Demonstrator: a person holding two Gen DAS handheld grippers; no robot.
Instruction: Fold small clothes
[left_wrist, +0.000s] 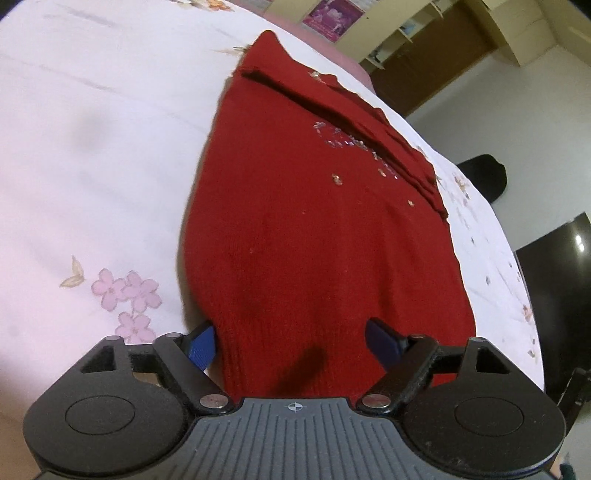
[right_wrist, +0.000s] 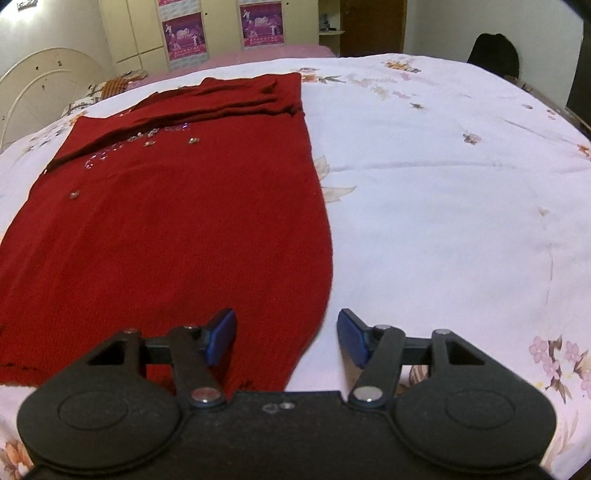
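A red knit sweater (left_wrist: 303, 221) with small sparkly decorations lies flat on a white floral bedsheet (left_wrist: 92, 166), its sleeves folded across the far end. My left gripper (left_wrist: 291, 343) is open, its blue pads straddling the near hem at the sweater's left corner. In the right wrist view the same sweater (right_wrist: 177, 221) fills the left half. My right gripper (right_wrist: 286, 336) is open over the sweater's near right corner, the left pad above the fabric and the right pad above the sheet. Neither gripper holds anything.
The bedsheet (right_wrist: 443, 203) stretches wide to the right of the sweater. A white headboard (right_wrist: 40, 85) and wardrobes with pink posters (right_wrist: 184, 37) stand at the back. A dark chair (right_wrist: 493, 51) is beyond the bed's far edge.
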